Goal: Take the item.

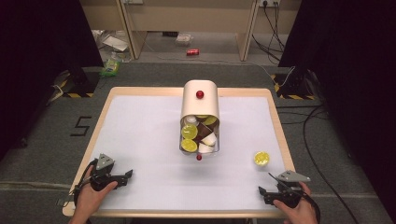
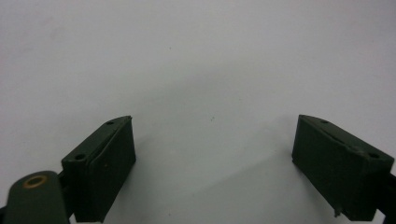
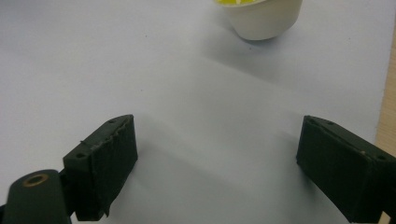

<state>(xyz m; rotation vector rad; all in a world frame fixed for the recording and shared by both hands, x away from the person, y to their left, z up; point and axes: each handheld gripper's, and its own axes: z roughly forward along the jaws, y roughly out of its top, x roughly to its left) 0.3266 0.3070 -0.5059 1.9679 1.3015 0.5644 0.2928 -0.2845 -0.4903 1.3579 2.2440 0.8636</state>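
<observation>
Our right gripper [image 1: 262, 191] rests at the lower right of the high view, jaws spread wide and empty. Just above it, toward the right edge of the white mat [image 1: 140, 140], stands a small cup [image 1: 261, 158]; in the right gripper view that cup [image 3: 261, 18] sits at the top, slightly right of centre, ahead of the jaws and apart from them. So we judge the reach goes straight forward. Our left gripper [image 1: 127, 176], also released, lies at the lower left, well apart from the cup. The cup is round, with no long axis: cream-white wall, yellow top. More such cups fill the open bin [image 1: 200, 105] at centre.
</observation>
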